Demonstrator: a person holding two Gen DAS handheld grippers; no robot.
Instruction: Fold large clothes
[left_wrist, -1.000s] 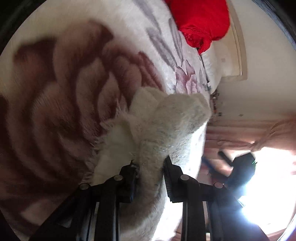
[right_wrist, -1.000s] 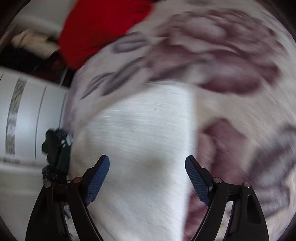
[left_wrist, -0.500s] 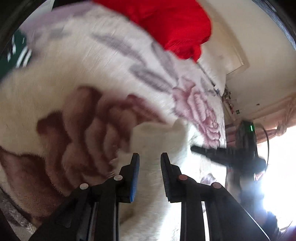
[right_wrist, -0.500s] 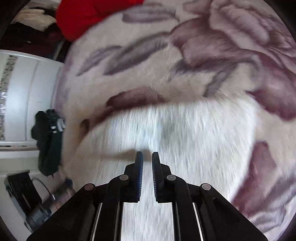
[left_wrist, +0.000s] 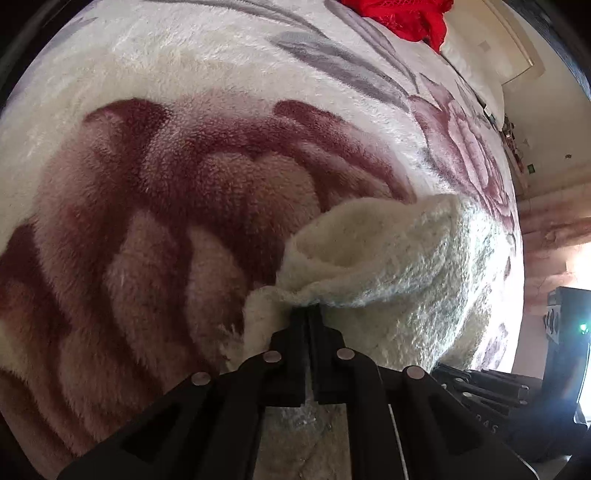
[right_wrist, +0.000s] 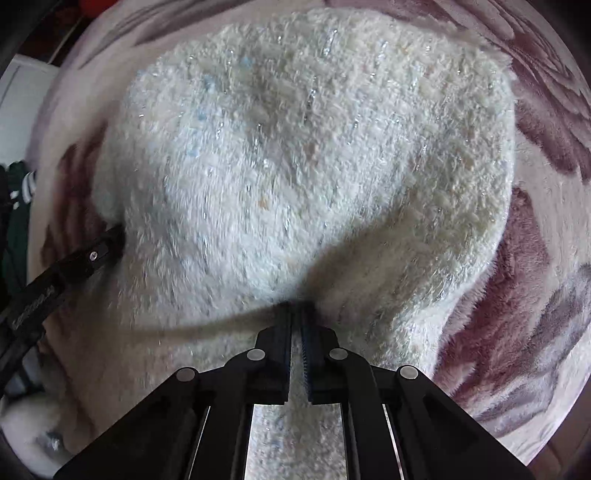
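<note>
The cream fuzzy garment lies bunched on a plush floral blanket. The right gripper pinches a fold at its near edge, fingers pressed together on the fabric. The left gripper likewise clamps a gathered edge of the garment. A red cloth sits well apart at the blanket's far end.

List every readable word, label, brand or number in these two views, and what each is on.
White lettering on the left gripper arm, right wrist view: blurred, unreadable.
Pale letters on the right gripper's body, left wrist view: partial, perhaps "AS", not legible.
No text shows on the white fuzzy garment or floral blanket.
</note>
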